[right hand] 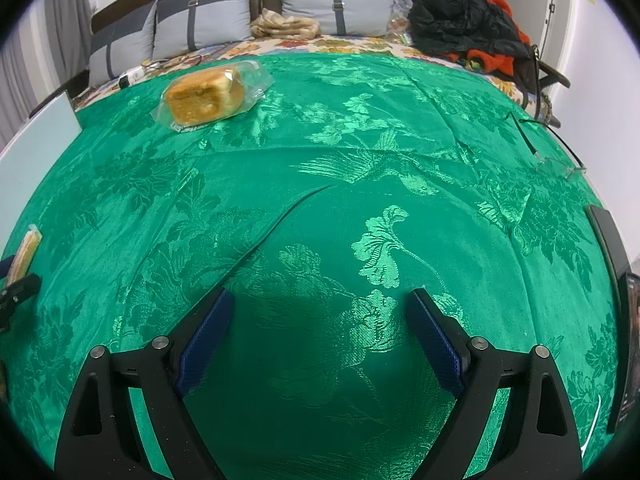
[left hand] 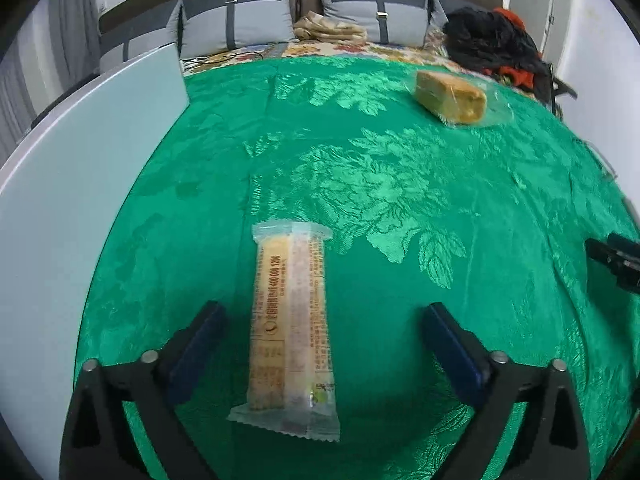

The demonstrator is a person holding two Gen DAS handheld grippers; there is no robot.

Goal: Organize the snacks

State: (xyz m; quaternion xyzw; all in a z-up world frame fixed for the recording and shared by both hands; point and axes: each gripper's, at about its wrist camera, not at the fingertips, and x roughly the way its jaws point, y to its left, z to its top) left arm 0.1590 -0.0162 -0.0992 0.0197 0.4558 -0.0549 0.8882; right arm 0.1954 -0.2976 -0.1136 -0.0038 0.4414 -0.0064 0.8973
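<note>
The left tool (left hand: pixel 322 318) stands wide, its two blue pads well apart and touching nothing, and the wrapped snack bar (left hand: pixel 290 328) lies flat on the green floral cloth (left hand: pixel 400 200) right between them. The bar's long axis runs straight away from the tool, along the line the fingers point, so the pads sit on either side of its narrow width; in my judgement a close here would catch it across the short way, which suits a slim packet. One crimped end lies nearest the camera, the other farther up the cloth. To the left of the bar a pale flat board (left hand: pixel 92 184) rests beside the cloth. The right tool (right hand: pixel 320 320) is also spread wide and empty, with only cloth between its pads; in its view the bar (right hand: pixel 25 252) shows only at the far left edge, so the left hand is plainly the nearer one to it. Farther off, the bread loaf in a clear wrapper (right hand: pixel 208 96) lies toward the back of the cloth, well apart from both tools, up and to the left of the right tool and up and to the right of the left. Beyond it are grey pillows (right hand: pixel 320 4) and a heap of dark clothes (right hand: pixel 468 24).
</note>
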